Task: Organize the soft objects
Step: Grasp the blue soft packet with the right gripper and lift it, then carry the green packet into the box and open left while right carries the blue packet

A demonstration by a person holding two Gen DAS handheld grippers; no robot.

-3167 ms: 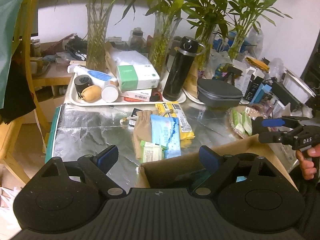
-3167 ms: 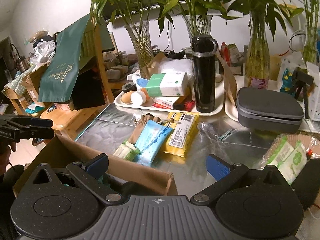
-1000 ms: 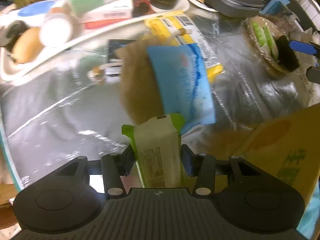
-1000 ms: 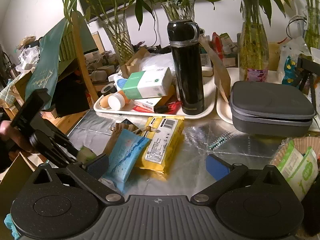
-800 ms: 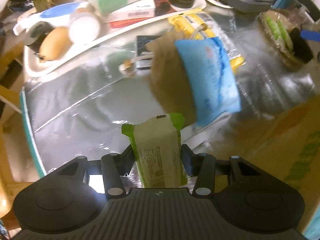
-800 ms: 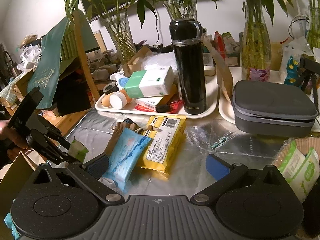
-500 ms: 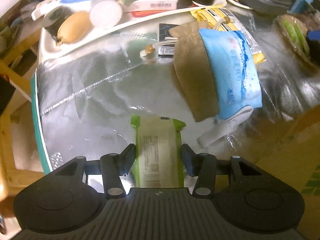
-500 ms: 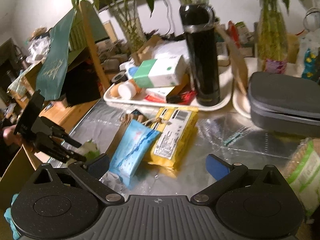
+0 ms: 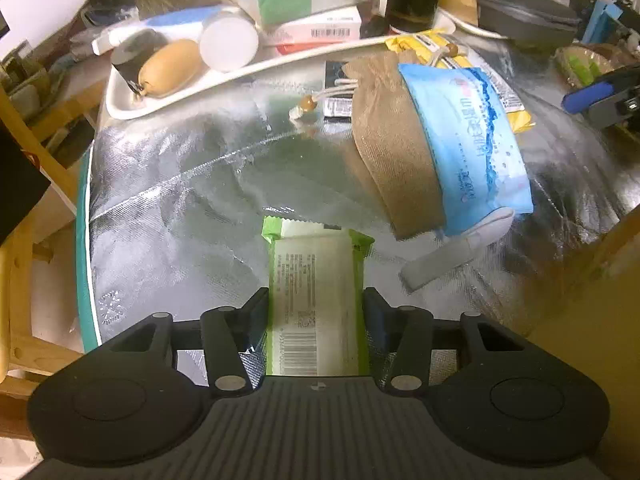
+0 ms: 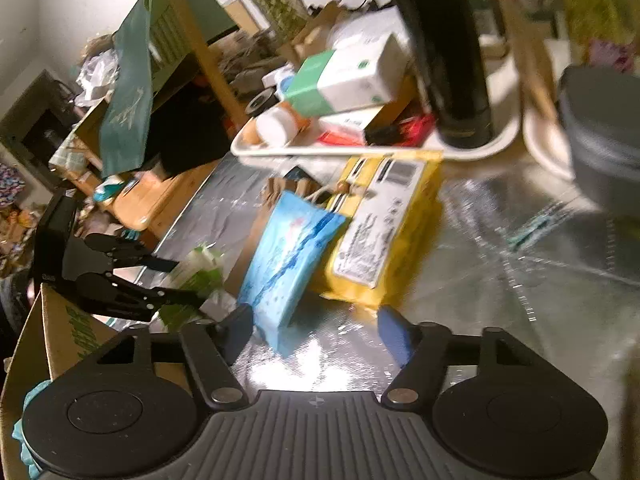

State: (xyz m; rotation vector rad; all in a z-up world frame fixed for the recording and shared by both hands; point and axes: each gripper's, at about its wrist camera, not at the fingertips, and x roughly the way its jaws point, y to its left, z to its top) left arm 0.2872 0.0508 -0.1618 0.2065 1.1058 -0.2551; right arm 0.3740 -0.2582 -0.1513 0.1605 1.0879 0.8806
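My left gripper [image 9: 315,300] is shut on a green-and-white tissue packet [image 9: 316,276], held just over the silver table cover. The same gripper [image 10: 176,280] and packet [image 10: 198,274] show at the left of the right wrist view. A blue wipes pack [image 9: 464,136] lies on a brown drawstring pouch [image 9: 392,152], with a yellow pack [image 10: 384,220] beside them. My right gripper [image 10: 316,324] points down at the blue wipes pack [image 10: 288,264]. Its jaws are closing with the pack's near end between them, and the right pad is still apart from it.
A cardboard box [image 10: 68,332] stands at the table's near edge, its wall [image 9: 592,320] also at the right of the left wrist view. Behind the pile are a white tray [image 9: 132,108] of bottles and boxes, a black flask [image 10: 448,60] and a grey case [image 10: 600,128].
The left gripper has drawn back from the pile with the green packet and tipped further down. The right gripper has dropped toward the blue pack and its jaws have narrowed.
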